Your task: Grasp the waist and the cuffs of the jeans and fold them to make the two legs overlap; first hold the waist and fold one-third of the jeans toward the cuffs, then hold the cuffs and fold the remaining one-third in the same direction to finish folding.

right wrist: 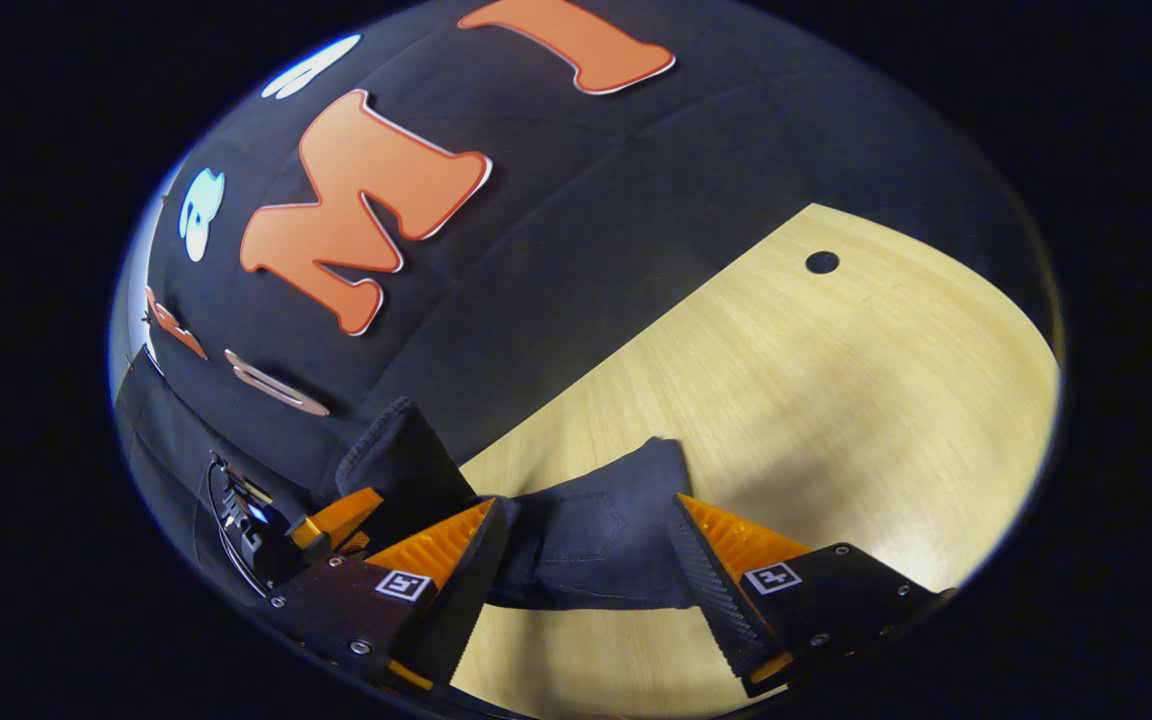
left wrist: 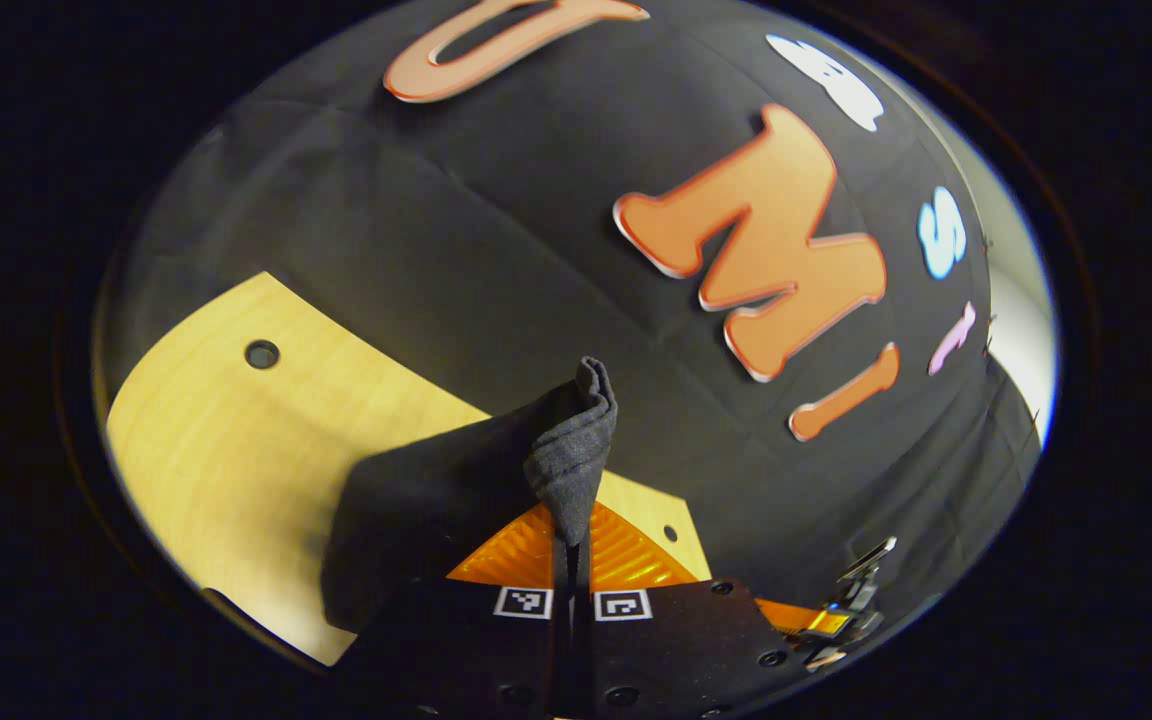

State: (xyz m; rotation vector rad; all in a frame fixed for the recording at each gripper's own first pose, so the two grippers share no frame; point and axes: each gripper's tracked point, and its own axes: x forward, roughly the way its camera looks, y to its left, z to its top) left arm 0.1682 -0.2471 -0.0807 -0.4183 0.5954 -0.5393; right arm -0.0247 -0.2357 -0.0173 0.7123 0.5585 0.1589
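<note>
Wooden table — jeans between hand-held gripper

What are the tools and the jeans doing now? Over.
Left tool shut on jeans, cloth lifted off the table. Right tool open, jeans between its fingers. Nothing in the way.

The jeans were dark, matt denim with a coarse visible weave where a bunched fold stood up between the left tool's closed fingers. Those fingers were glossy orange plastic, ribbed, on matt black bodies with dark screws. Beyond the tool, the table was pale wood with fine grain and a soft sheen. Between the right tool's spread fingers, the denim showed stitched seams.
</note>
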